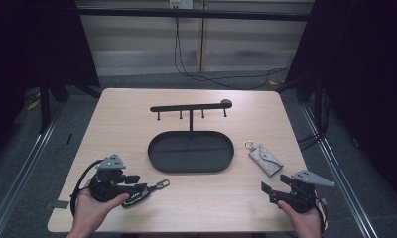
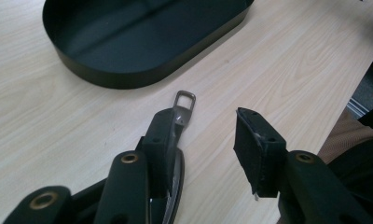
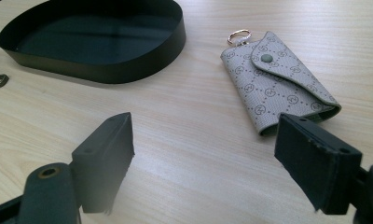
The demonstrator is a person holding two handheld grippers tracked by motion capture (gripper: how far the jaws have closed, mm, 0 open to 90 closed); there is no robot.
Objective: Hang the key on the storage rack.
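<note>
Left claw [image 1: 146, 190]: jaws wide, near front-left of tray [image 1: 190, 166], one jaw beside key fob [image 2: 180, 122] on table [image 1: 127, 119] | Right claw [image 1: 265, 189]: jaws wide, empty, front-right of tray | Key pouch [image 1: 265, 159]: flat, just right of tray

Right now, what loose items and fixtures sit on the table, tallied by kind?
Key stand with oval tray and hook bar: 1
Grey key pouch: 1
Dark key fob with metal loop: 1
Total: 3
</note>
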